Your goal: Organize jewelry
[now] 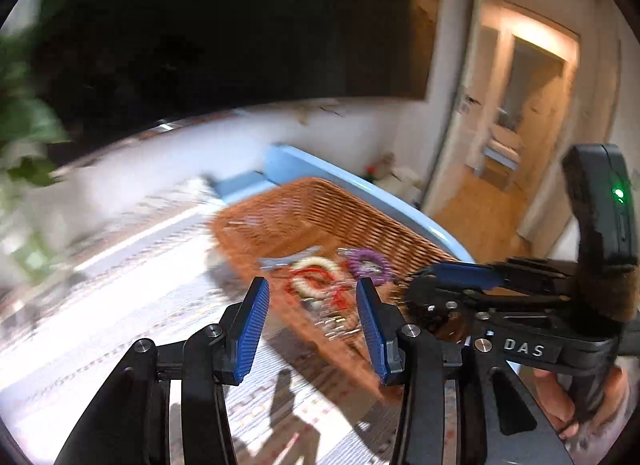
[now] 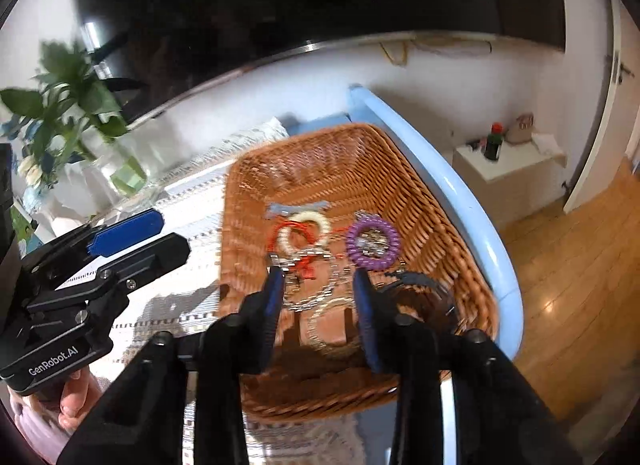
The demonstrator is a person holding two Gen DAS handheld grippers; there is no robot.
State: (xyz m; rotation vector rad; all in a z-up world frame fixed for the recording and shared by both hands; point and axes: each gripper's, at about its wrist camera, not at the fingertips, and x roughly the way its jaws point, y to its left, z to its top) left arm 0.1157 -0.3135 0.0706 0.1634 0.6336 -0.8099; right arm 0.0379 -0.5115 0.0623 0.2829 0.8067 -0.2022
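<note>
Jewelry (image 2: 316,249) fills a wicker basket (image 2: 436,201) on a cloth-covered blue table (image 2: 472,201); both the left gripper (image 1: 314,329) and right gripper (image 2: 318,305) gape empty.

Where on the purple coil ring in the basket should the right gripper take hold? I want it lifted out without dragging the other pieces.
Pinch the purple coil ring across its right-hand rim, coming from above. It lies flat on the basket floor, and that side seems to be clear, while the red cord and pearl ring lie to its left. The right gripper is open.
</note>
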